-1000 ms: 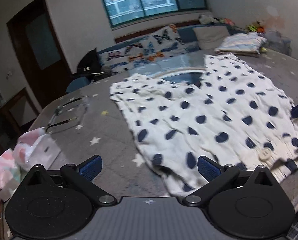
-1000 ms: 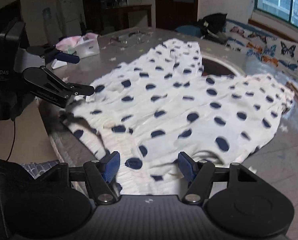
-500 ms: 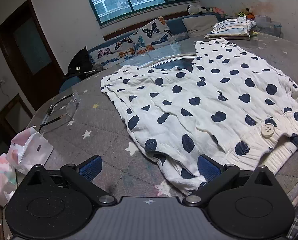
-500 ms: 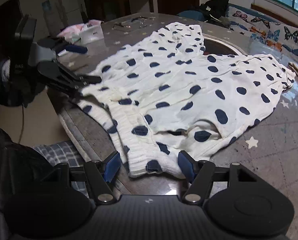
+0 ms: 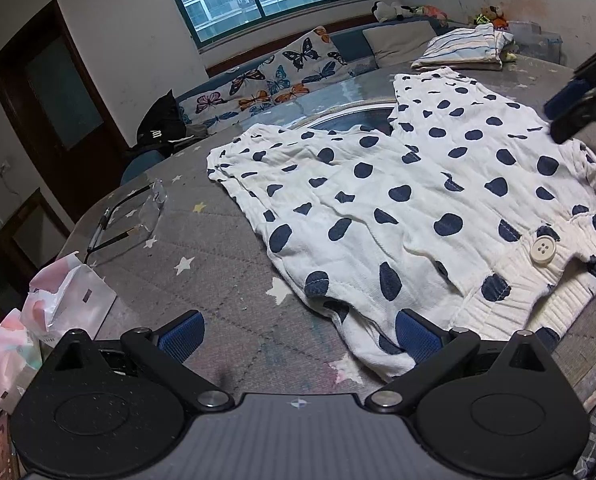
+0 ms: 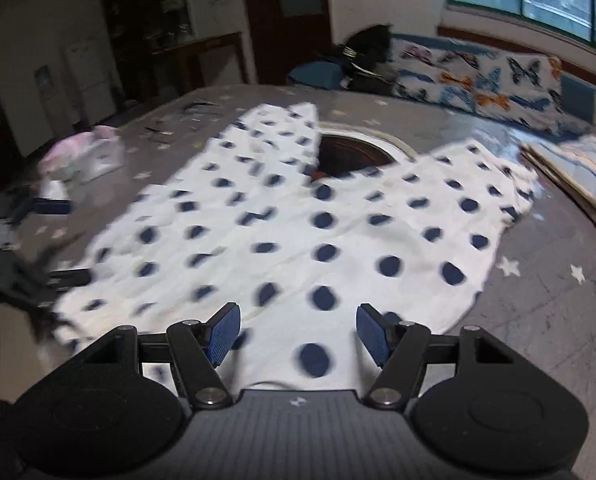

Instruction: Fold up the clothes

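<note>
Left wrist view: white cotton trousers with dark blue polka dots (image 5: 398,192) lie spread flat on the round table with grey star-print quilted cover (image 5: 218,256), waistband end toward the camera, two legs running away toward the window. Large cream four-hole button (image 5: 543,249) sits on the ribbed white waistband at right. Left gripper (image 5: 298,332) has its blue-padded fingers spread wide, nothing between them; right pad sits just over the near hem corner of the trousers, contact unclear; left pad over bare table cover. Right gripper (image 5: 578,104) shows at the right edge above the trousers, dark arms and a blue pad, blurred.

Clear-lens glasses with thin dark arms (image 5: 130,216) lie on the cover left of the trousers, well apart. Pink and white soft tissue packs (image 5: 62,304) at the left table edge. Folded striped light cloth (image 5: 462,50) on the far side, near one leg end.

Right wrist view, motion-blurred: right gripper (image 6: 298,332) wide apart too, holding nothing, hovering above the trousers (image 6: 298,232). Left gripper (image 6: 46,276) is a dark smear at the left edge by the fabric's border. Dark round opening in the table centre (image 6: 350,152) shows between the two legs.
</note>
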